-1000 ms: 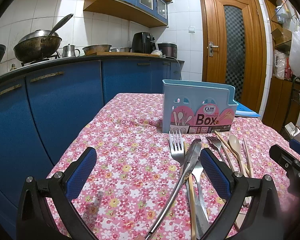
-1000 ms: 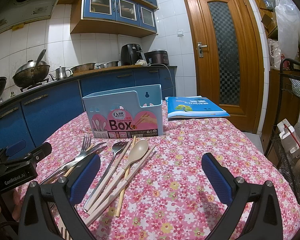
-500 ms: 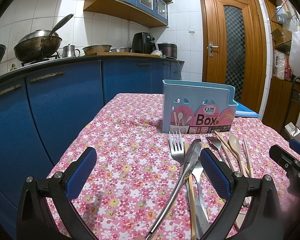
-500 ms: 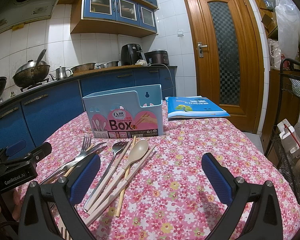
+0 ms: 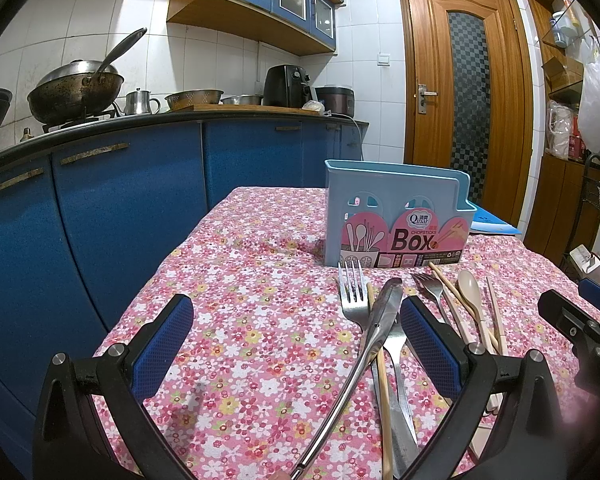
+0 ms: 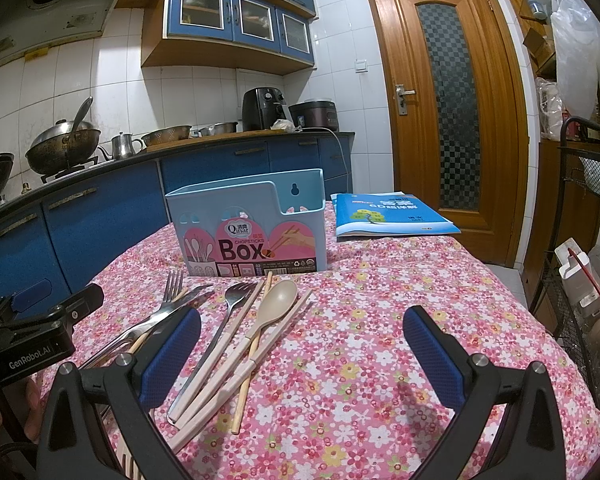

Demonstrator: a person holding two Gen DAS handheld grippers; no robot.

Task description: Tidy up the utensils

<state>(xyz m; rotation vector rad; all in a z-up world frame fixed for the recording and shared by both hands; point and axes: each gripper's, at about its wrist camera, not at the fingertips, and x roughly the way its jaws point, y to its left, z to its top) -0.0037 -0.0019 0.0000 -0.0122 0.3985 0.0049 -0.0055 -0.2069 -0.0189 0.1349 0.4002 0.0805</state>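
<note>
Nothing yet in the blue utensil box, upright at the far middle of the tabletop with its flowered cloth — at least no handle seen above its rim, though the inside stayed hidden from both views. Utensils loose in a fan just near of the box: a steel fork leftmost, a steel knife slanted across it, a second fork with a pale handle, a beige spoon, and wooden chopsticks crossed among them. A blue booklet well to the right of the box, out of the way.

Left gripper spread wide, nothing held, low over the cloth with its right pad just beside the knife and fork. Right gripper likewise spread and empty, its left pad close to the pale handles, the rest of its span over bare cloth.

Step in hand, by the look of it: the very start — choosing a first piece. Next move likely a shift toward the pile, a descent astride one handle, a close, then a lift and a drop into a box compartment. Care called for with the overlaps: knife over fork, chopsticks under spoon — easy to drag a neighbour along.
</note>
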